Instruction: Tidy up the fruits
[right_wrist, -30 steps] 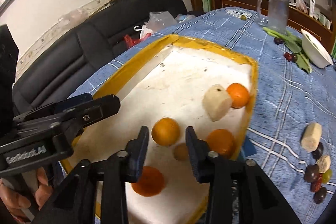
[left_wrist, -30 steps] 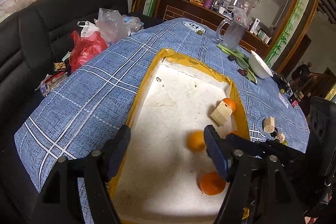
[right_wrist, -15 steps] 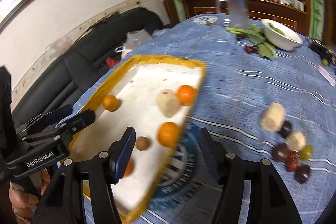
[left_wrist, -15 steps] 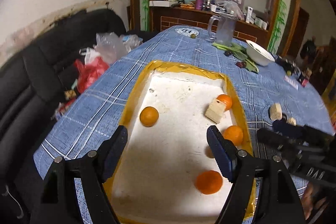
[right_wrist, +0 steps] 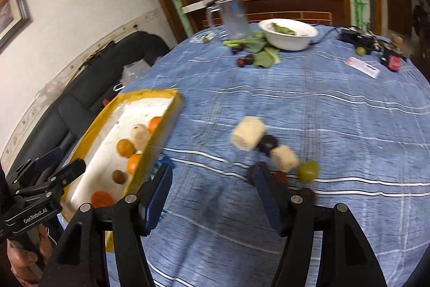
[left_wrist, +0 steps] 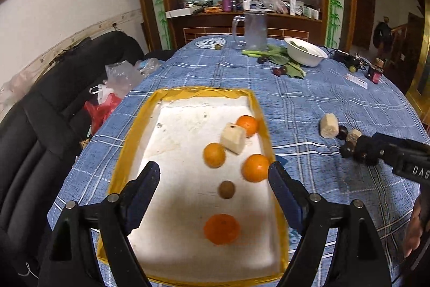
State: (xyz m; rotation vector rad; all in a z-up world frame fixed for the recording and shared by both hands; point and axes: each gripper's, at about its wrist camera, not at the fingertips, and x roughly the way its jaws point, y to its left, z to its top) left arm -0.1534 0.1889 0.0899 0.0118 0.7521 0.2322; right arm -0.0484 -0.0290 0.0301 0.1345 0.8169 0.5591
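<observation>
1. Your left gripper (left_wrist: 212, 192) hangs over the near end of the yellow-rimmed tray (left_wrist: 126, 136), jaws spreading wider, nothing pinched; the small brown fruit (left_wrist: 226, 189) just lies on the tray floor in the gap.
2. In that tray: four oranges (left_wrist: 214, 155), one of them flattened at the near end (left_wrist: 221, 229), plus a pale peeled chunk (left_wrist: 233, 138) leaning against the far orange (left_wrist: 247, 125).
3. Your right gripper (right_wrist: 212, 195) is out over the blue checked tablecloth (right_wrist: 336, 125), jaws apart and empty, only bare cloth between them.
4. Just beyond its right finger sits the loose cluster: two pale chunks (right_wrist: 248, 133), dark round fruits (right_wrist: 267, 143) and a green one (right_wrist: 308, 170), touching or nearly so.
5. The tray lies well to the left of that cluster.
</observation>
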